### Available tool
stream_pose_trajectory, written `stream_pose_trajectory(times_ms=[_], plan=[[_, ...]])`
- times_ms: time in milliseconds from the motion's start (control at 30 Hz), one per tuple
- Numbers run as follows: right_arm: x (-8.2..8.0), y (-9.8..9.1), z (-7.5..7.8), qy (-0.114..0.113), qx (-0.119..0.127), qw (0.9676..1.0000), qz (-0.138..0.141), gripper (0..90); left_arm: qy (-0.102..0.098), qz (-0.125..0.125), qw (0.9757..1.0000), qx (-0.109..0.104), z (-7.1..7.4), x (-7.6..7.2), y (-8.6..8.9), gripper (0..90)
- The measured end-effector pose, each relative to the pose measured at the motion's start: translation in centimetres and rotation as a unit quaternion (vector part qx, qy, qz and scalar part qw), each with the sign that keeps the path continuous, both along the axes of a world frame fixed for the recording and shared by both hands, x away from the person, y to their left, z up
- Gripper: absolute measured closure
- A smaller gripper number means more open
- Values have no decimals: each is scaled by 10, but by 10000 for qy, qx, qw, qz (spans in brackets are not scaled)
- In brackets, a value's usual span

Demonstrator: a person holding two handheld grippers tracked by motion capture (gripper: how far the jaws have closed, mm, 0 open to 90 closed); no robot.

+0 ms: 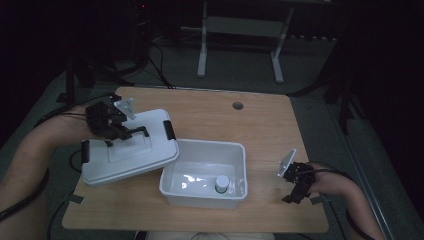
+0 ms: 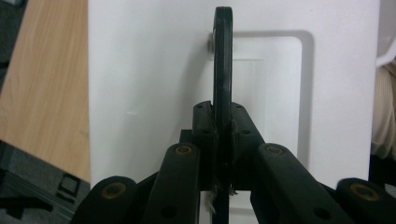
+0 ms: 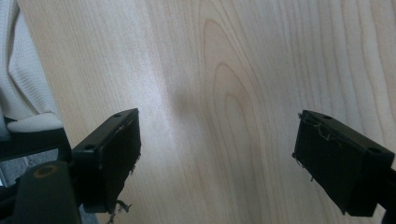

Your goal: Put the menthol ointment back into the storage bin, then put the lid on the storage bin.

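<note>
The left gripper [image 1: 131,133] is clamped on the black handle [image 2: 222,70] of a white lid [image 1: 131,161] (rigid plastic, likely light), resting partly on an open bin [image 1: 239,167]. The right gripper [image 3: 217,161] hovers over the table [image 1: 260,120] with its jaws wide apart.

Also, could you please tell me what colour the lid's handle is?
Black; the handle shows best in the left gripper view.

Left claw [image 1: 134,132] reaches in from the left edge, forearm angled across, jaws clamped tight on a thin black handle [image 2: 222,70]. Right claw [image 1: 292,196] sits low at the right, pointed toward the person's side, jaws spread wide apart, nothing between them. Cables trail from both.
</note>
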State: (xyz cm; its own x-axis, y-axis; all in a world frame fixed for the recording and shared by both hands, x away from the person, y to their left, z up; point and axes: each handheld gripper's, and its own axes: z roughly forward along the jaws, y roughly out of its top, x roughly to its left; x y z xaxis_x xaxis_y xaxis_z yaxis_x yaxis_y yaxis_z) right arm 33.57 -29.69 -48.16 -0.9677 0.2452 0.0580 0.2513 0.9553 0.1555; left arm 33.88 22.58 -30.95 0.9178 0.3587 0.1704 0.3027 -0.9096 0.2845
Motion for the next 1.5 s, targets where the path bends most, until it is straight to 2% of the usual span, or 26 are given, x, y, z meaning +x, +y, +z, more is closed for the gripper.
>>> stream_pose_trajectory(times_ms=[67,267,300,433,600,700,733,767,933,967,1100,1200,1233,1300,1500], plan=[[0,0,0,4,-33,10000,7,144,-45,-132,9999,6,2,1,-13,837],[0,2,1,-14,-4,10000,44,144,-17,-359,9994,-9,4,3,-33,837],[0,2,1,-26,10,10000,31,144,-46,-458,9989,-13,5,3,-42,837],[0,2,1,-31,-2,10000,31,143,-84,-644,9979,-10,5,3,-57,837],[0,2,1,-26,5,10000,6,143,-95,-808,9967,-81,9,3,-72,837],[-1,2,0,-15,-12,10000,40,144,-141,-999,9949,-73,11,2,-88,837],[-1,2,0,-11,-15,10000,41,143,-141,-999,9949,-73,11,2,-88,837],[-1,2,0,-15,-21,10000,43,144,-146,-1088,9940,-5,12,2,-96,837],[-1,3,1,-32,-23,10000,41,143,-147,-1202,9926,-57,13,1,-108,837],[-1,4,0,-37,-24,10000,40,144,-146,-1289,9915,-105,11,3,-118,837],[-1,5,-1,-33,-26,10000,54,143,-84,-1411,9898,-147,7,5,-132,837],[-1,5,-1,-22,-24,10000,45,143,-60,-1554,9878,-83,2,5,-144,837],[-1,5,-1,-22,-24,10000,45,143,-60,-1554,9878,-83,2,5,-144,837],[-1,4,-3,-5,-36,10000,33,143,14,-1659,9861,-92,-2,5,-155,837],[-2,2,-4,18,-36,10000,21,144,-13,-1815,9834,-29,-8,6,-173,836]])
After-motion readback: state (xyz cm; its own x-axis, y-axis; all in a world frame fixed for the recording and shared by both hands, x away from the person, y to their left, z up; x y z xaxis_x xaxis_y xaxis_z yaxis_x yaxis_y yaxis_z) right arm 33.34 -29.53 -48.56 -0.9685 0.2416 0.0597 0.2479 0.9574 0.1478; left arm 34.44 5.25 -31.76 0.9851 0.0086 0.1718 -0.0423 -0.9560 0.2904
